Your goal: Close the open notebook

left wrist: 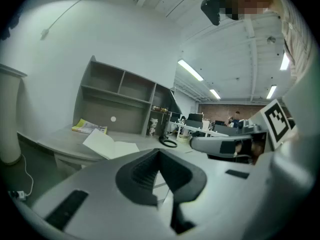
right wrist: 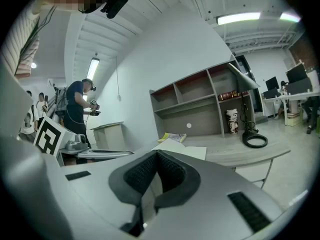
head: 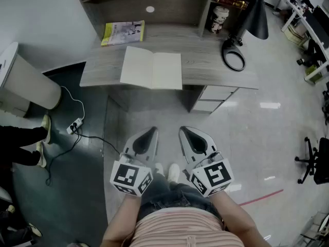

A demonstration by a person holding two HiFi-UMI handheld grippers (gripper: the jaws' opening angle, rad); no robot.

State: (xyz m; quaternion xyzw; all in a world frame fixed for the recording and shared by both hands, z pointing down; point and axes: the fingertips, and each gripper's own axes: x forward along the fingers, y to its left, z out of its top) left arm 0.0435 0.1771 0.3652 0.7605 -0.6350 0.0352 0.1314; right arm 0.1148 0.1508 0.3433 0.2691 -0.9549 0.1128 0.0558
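While the notebook [head: 151, 70] lies wide open and flat around the middle of the grey worktop [head: 216, 68], blank pages up, nothing is touching it. Behind it to the left sits a yellow booklet [head: 123, 32], close to the shelf unit [head: 175, 6]. Off to the right there's a black lamp [head: 257, 17] with a ring base, and what might be a patterned cup [head: 220, 18] in the cubby, too small to tell really. Both grippers hang well short of the worktop, down by the person's legs. The left gripper [head: 152, 131] has its fingers pressed together with nothing between them. The right gripper [head: 183, 130] is the same deal, fingers together and empty.
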